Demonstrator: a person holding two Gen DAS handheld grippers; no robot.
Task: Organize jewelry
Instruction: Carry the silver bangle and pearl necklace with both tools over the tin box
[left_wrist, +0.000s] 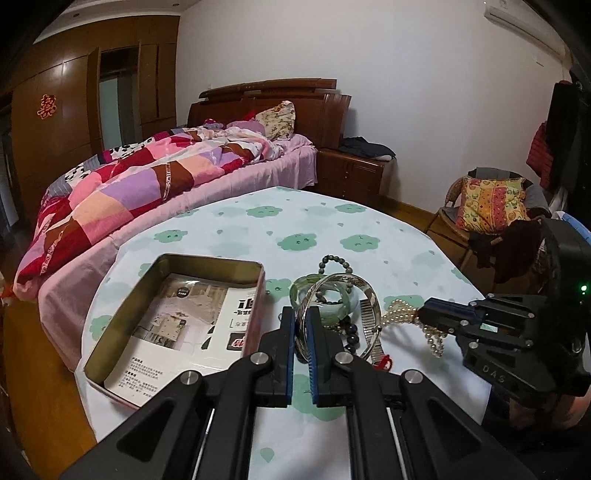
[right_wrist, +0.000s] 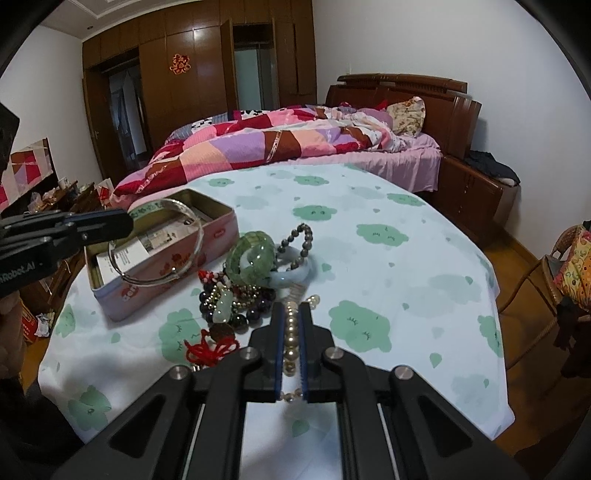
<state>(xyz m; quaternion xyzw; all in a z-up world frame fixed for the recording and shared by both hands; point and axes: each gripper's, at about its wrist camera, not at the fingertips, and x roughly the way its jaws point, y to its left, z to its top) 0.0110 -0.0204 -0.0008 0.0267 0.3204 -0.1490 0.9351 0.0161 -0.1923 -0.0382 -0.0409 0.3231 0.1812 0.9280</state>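
Bangle: silver bangle (right_wrist: 157, 242) is hanging over the tin (right_wrist: 221, 230), nipped at its rim by the left gripper (left_wrist: 301, 334); stiff, slick, likely swinging.
Pearls: pearl strand (right_wrist: 290, 334) is trailing from the pile, pinched in the right gripper (right_wrist: 290, 349); limp, probably snagging.

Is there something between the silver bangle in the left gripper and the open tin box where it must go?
Nothing visible blocks it. The left gripper holds the silver bangle beside the tin box, whose top is open; only a printed leaflet lies inside.
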